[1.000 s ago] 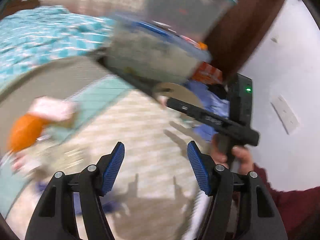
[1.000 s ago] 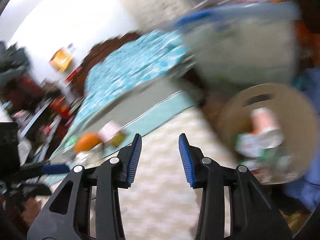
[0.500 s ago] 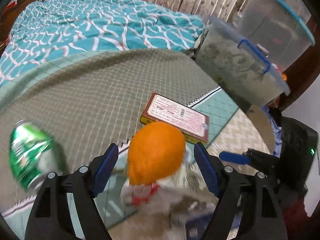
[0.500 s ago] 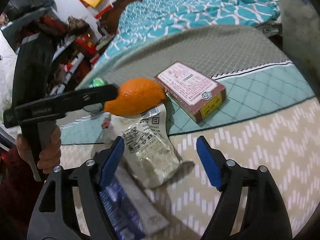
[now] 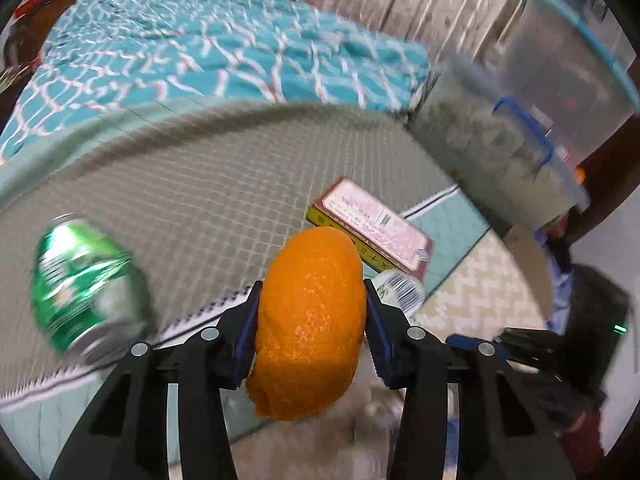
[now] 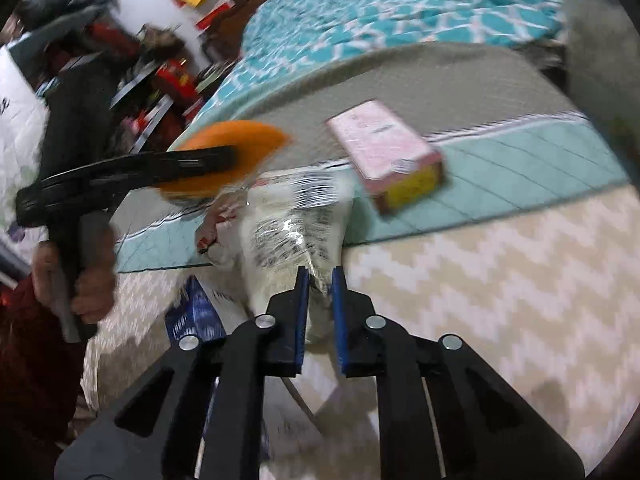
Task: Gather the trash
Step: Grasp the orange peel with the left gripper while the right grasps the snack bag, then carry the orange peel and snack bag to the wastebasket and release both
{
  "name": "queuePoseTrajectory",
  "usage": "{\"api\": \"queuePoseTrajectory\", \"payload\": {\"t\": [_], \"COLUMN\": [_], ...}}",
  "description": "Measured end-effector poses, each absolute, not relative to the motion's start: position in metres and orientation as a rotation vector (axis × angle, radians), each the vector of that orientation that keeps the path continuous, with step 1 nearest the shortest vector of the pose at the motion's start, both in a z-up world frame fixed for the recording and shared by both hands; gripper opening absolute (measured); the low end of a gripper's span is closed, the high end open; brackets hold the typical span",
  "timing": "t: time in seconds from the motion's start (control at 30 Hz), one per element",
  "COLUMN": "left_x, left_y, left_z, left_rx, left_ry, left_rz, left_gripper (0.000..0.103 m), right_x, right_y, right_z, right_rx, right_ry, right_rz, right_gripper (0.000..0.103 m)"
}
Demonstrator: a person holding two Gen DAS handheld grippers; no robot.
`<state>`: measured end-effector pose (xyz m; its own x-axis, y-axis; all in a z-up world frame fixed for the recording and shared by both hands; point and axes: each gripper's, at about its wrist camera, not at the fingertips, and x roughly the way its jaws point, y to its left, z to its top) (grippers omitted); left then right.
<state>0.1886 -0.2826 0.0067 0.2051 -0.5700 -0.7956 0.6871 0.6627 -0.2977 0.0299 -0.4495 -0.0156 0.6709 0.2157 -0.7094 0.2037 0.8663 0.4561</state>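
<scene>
My left gripper (image 5: pixel 312 300) is shut on an orange peel (image 5: pixel 310 320); in the right wrist view the peel (image 6: pixel 240 140) shows held above the mat. My right gripper (image 6: pixel 319 276) is shut on the near end of a clear plastic wrapper (image 6: pixel 292 224) with a barcode, lying on the floor at the mat's edge. A crushed green can (image 5: pixel 84 280) lies on the grey mat to the left. A pink and yellow box (image 5: pixel 370 228) lies on the mat, also in the right wrist view (image 6: pixel 384 152).
A blue packet (image 6: pixel 196 316) lies on the zigzag rug (image 6: pixel 500 280) left of the wrapper. A bed with a teal cover (image 5: pixel 200 52) is behind the mat. Clear storage bins (image 5: pixel 520 120) stand at the right. Cluttered shelves (image 6: pixel 160 80) at far left.
My left gripper has closed on the orange peel and lifted it. My right gripper has moved onto the plastic wrapper and closed on its near end.
</scene>
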Motion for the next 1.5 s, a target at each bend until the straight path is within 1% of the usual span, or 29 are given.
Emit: {"api": "queuePoseTrajectory", "payload": {"t": [0.13,0.23,0.27,0.33,0.37,0.4,0.43,0.47,0.57,0.63,0.77,0.8,0.83,0.87,1.03,1.17,1.23,1.27,1.3,1.33,1.4,1.43,1.5], "left_x": [0.166,0.151,0.144,0.131,0.124,0.116,0.109,0.103,0.080,0.068,0.058,0.056,0.055,0.053,0.045,0.047,0.052,0.054,0.056,0.058,0.062,0.063,0.068], "left_y": [-0.219,-0.180,-0.166,-0.144,-0.133,-0.121,-0.113,-0.108,-0.099,-0.096,-0.098,-0.098,-0.098,-0.098,-0.104,-0.109,-0.110,-0.110,-0.110,-0.109,-0.108,-0.108,-0.107], "left_z": [0.031,0.031,0.027,0.017,0.011,0.004,-0.002,-0.006,-0.015,-0.018,-0.017,-0.015,-0.013,-0.011,-0.004,-0.011,-0.019,-0.022,-0.024,-0.028,-0.033,-0.035,-0.038], "left_rx": [0.013,-0.049,-0.063,-0.091,-0.109,-0.135,-0.153,-0.161,-0.146,-0.135,-0.094,-0.082,-0.073,-0.068,0.013,0.073,0.088,0.089,0.087,0.085,0.084,0.082,0.076], "left_ry": [1.004,1.023,1.037,1.066,1.085,1.105,1.117,1.126,1.126,1.122,1.078,1.062,1.047,1.033,0.963,0.954,0.974,0.984,0.992,1.005,1.017,1.024,1.034], "left_rz": [-0.905,-0.908,-0.899,-0.884,-0.882,-0.884,-0.883,-0.880,-0.865,-0.863,-0.836,-0.822,-0.805,-0.797,-0.785,-0.739,-0.713,-0.705,-0.702,-0.698,-0.690,-0.684,-0.673], "left_gripper": [0.044,0.044,0.044,0.044,0.044,0.044,0.045,0.045,0.047,0.052,0.059,0.063,0.069,0.071,0.079,0.080,0.080,0.080,0.080,0.080,0.080,0.080,0.080], "right_x": [-0.009,-0.034,-0.041,-0.054,-0.058,-0.063,-0.071,-0.072,-0.074,-0.071,-0.056,-0.052,-0.044,-0.041,-0.011,-0.001,0.001,0.002,0.000,0.000,-0.001,-0.002,-0.003], "right_y": [-0.447,-0.443,-0.442,-0.438,-0.436,-0.434,-0.429,-0.429,-0.417,-0.414,-0.423,-0.426,-0.429,-0.431,-0.434,-0.435,-0.437,-0.435,-0.433,-0.432,-0.431,-0.430,-0.428], "right_z": [-0.016,-0.015,-0.013,-0.010,-0.008,-0.007,-0.003,-0.001,0.005,0.006,0.003,0.000,-0.002,-0.004,-0.019,-0.024,-0.027,-0.027,-0.026,-0.026,-0.026,-0.026,-0.026], "right_rx": [0.519,0.520,0.526,0.542,0.554,0.563,0.568,0.556,0.499,0.501,0.521,0.528,0.529,0.529,0.490,0.462,0.457,0.443,0.443,0.447,0.459,0.463,0.460], "right_ry": [0.831,0.802,0.784,0.755,0.743,0.731,0.693,0.662,0.656,0.658,0.687,0.697,0.709,0.719,0.802,0.821,0.830,0.834,0.831,0.831,0.830,0.829,0.823], "right_rz": [-0.065,-0.111,-0.126,-0.141,-0.137,-0.139,-0.162,-0.178,-0.217,-0.239,-0.296,-0.313,-0.325,-0.335,-0.370,-0.385,-0.389,-0.391,-0.371,-0.356,-0.328,-0.319,-0.313], "right_gripper": [0.013,0.014,0.016,0.018,0.022,0.048,0.086,0.091,0.088,0.088,0.087,0.086,0.085,0.085,0.085,0.084,0.074,0.072,0.065,0.055,0.045,0.042,0.039]}}
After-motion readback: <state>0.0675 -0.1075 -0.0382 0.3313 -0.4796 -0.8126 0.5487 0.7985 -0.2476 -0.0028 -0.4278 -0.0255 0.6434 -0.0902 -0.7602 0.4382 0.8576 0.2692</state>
